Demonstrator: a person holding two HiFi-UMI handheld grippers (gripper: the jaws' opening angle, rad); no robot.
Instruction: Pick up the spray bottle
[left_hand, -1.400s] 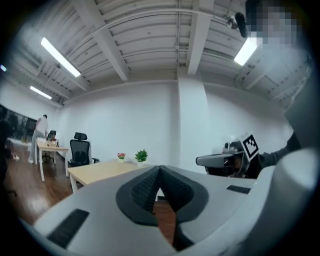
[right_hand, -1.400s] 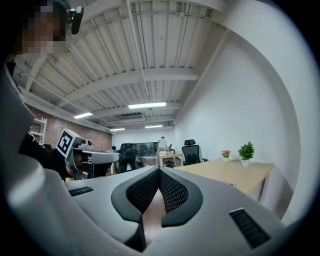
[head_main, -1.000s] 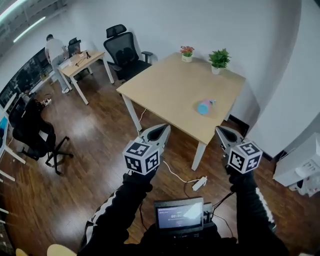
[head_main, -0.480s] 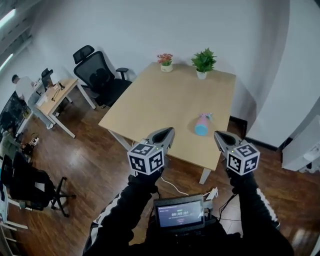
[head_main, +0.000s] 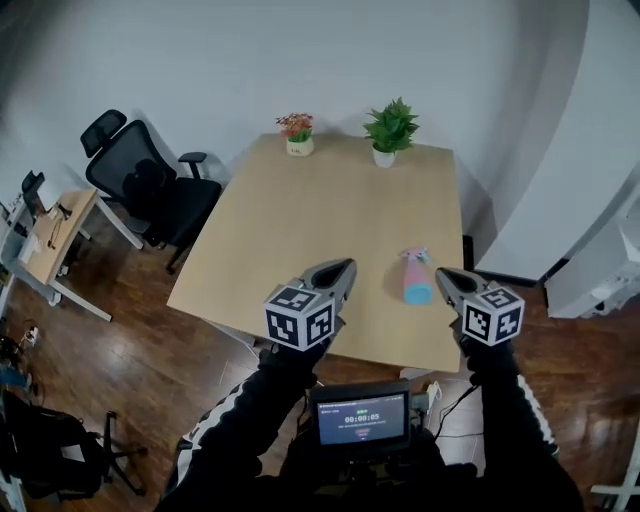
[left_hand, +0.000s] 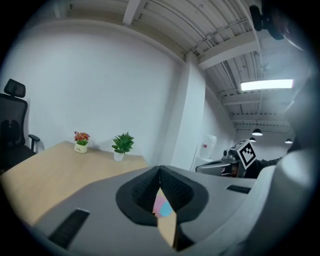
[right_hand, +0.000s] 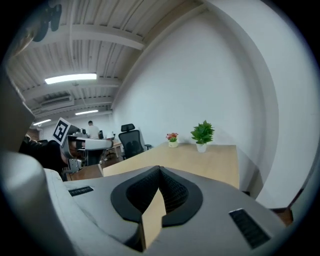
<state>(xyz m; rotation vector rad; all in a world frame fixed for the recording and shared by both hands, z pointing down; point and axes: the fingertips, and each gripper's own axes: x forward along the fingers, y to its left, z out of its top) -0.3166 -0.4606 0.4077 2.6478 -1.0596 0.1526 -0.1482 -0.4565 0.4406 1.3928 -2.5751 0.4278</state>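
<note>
Locate spray bottle (head_main: 416, 279) lower right of centre in head view: on its side on the pale wooden surface (head_main: 300, 220), blue base toward the near edge, pink nozzle end pointing away. Find it between left gripper (head_main: 346, 268) and right gripper (head_main: 441, 274), nearer the right one, touched by neither. Read both pairs of jaws as closed tip to tip, gripping nothing. In left gripper view, glimpse the pink-and-blue bottle below the shut tips, well beyond them.

Judge step in hand as approach, grasp not yet begun.

To do it well: open the right jaws wide before closing in. Come down on the body of the bottle rather than the nozzle. Straddle it across its round width and close squarely, so as not to roll it toward the near edge. Keep left gripper clear. Ignore flower pot (head_main: 295, 133) and green plant (head_main: 389, 130) at the far edge, upper centre of frame.
</note>
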